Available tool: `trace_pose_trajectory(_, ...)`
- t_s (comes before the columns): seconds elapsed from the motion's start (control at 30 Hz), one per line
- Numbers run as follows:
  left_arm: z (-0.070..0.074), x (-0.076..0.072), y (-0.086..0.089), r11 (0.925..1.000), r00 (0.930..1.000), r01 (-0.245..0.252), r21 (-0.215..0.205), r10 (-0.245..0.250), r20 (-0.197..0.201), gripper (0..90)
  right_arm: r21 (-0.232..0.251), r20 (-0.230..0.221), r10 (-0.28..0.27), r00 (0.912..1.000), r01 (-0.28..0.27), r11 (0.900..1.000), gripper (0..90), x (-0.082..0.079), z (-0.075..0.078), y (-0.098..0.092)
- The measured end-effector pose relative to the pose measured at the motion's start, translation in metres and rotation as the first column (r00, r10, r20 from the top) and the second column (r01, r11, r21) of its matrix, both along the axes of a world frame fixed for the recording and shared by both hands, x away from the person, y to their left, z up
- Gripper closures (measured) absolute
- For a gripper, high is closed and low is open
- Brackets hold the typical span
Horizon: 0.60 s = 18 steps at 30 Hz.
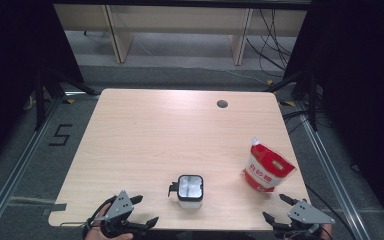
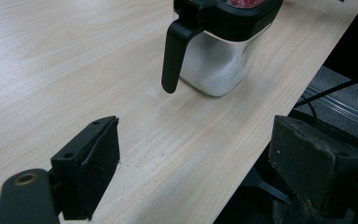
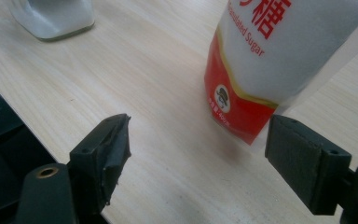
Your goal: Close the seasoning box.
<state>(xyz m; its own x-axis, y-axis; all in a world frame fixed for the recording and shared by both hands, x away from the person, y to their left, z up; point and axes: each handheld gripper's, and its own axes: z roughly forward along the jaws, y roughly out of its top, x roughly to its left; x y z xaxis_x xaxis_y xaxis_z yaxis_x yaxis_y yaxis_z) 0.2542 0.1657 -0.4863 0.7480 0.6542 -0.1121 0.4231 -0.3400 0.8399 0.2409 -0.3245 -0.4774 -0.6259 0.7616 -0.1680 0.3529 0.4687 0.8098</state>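
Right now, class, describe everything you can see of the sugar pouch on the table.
The sugar pouch is a soft plastic stand-up bag, red at the base and top, white and translucent in the middle, printed with red characters and "Granulated Sugar". It stands upright on the table near the right front edge, leaning slightly, its top closed. Nothing grips it; the right hand-held gripper faces it, jaws open.

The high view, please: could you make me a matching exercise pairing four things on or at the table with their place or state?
Things:
1. sugar pouch
2. container with black handle
3. left gripper
4. round cable hole

Places or states:
A. far part of the table, right of centre
B. near edge, centre
C. open, near-left corner
D. right side, red and white

Pairs: 1-D, 2-B, 3-C, 4-A
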Motion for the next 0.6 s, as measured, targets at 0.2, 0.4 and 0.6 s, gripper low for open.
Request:
trace_pose_trajectory(0.2, -0.003, -0.001, 0.002, 0.9999, 1.0000, 0.003, 0.013, -0.003, -0.003, 15.6, 0.016, -0.016, 0.009, 0.9998, -0.009, 1.000, 16.1, 0.001, -0.003, 0.001)
trace_pose_trajectory(0.4, -0.007, -0.002, 0.002, 0.9996, 0.9999, 0.004, 0.028, -0.003, -0.012, 15.6, 0.024, -0.028, 0.046, 0.9985, -0.046, 0.999, 15.9, 0.001, -0.005, 0.002)
trace_pose_trajectory(0.6, -0.010, -0.002, 0.003, 0.9950, 0.9994, 0.033, 0.094, -0.033, -0.007, 15.6, 0.023, -0.042, 0.046, 0.9980, -0.045, 0.999, 16.0, 0.002, -0.007, 0.002)
